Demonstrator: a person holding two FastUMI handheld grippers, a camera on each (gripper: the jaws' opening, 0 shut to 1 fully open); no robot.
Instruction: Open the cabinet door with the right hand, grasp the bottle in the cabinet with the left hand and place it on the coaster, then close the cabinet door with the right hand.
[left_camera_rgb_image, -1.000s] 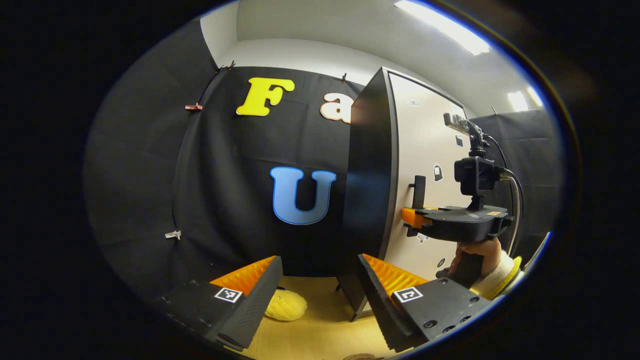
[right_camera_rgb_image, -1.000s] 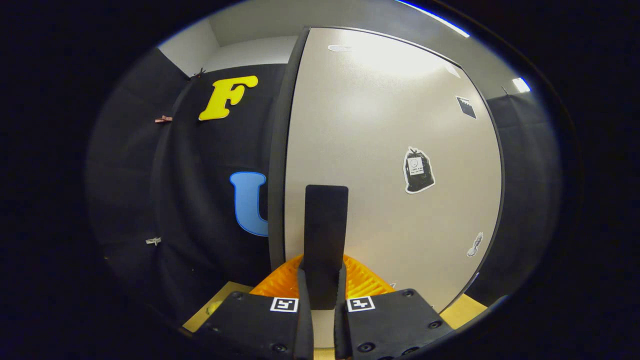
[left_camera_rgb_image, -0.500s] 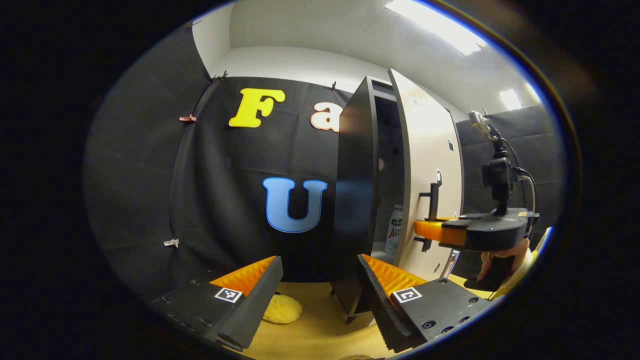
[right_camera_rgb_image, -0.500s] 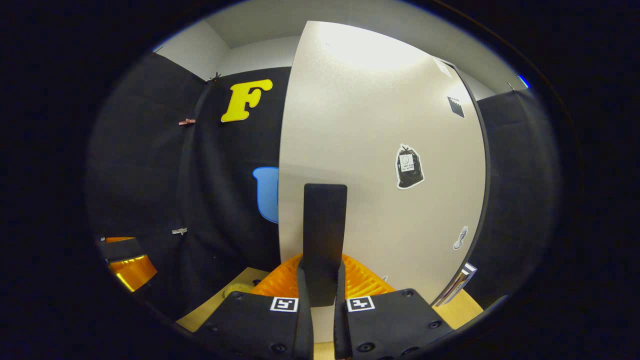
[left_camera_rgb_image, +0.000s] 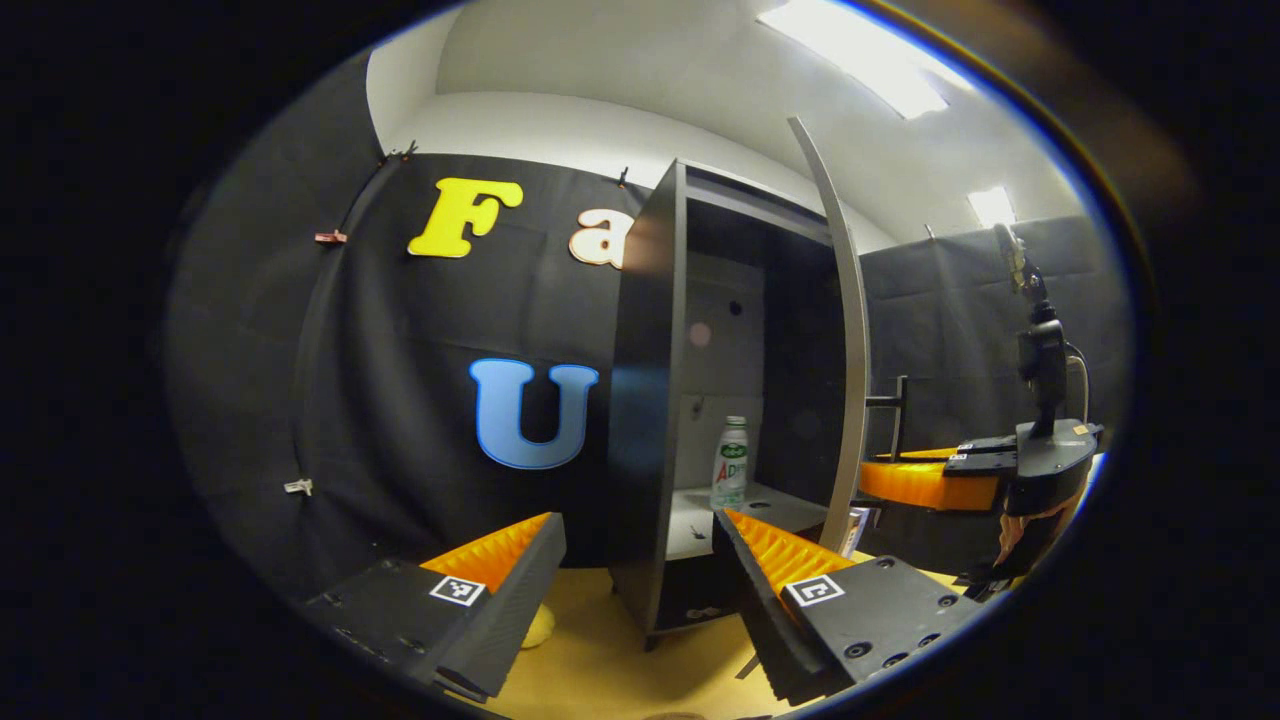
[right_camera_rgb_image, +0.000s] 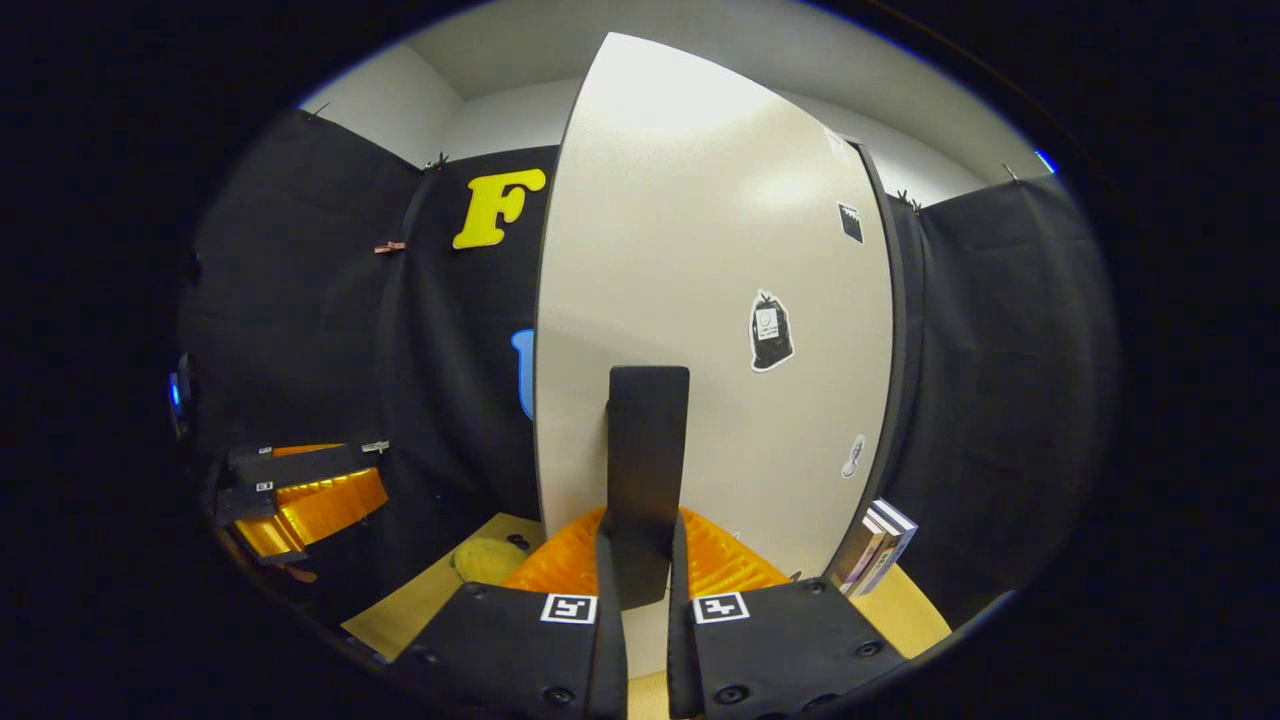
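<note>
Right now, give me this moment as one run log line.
cabinet door: open | right gripper: shut on door handle | left gripper: open | bottle: upright on shelf

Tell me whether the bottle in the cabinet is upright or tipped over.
Upright. In the left gripper view the bottle stands cap-up on the cabinet shelf, seen past the open cabinet door.

The right claw (right_camera_rgb_image: 646, 590) is clamped on the dark handle (right_camera_rgb_image: 647, 470) of the pale cabinet door (right_camera_rgb_image: 700, 250). The left claw (right_camera_rgb_image: 300, 495) hangs at far left above the table (right_camera_rgb_image: 420, 610). Books (right_camera_rgb_image: 872, 545) stand beside the door.
</note>
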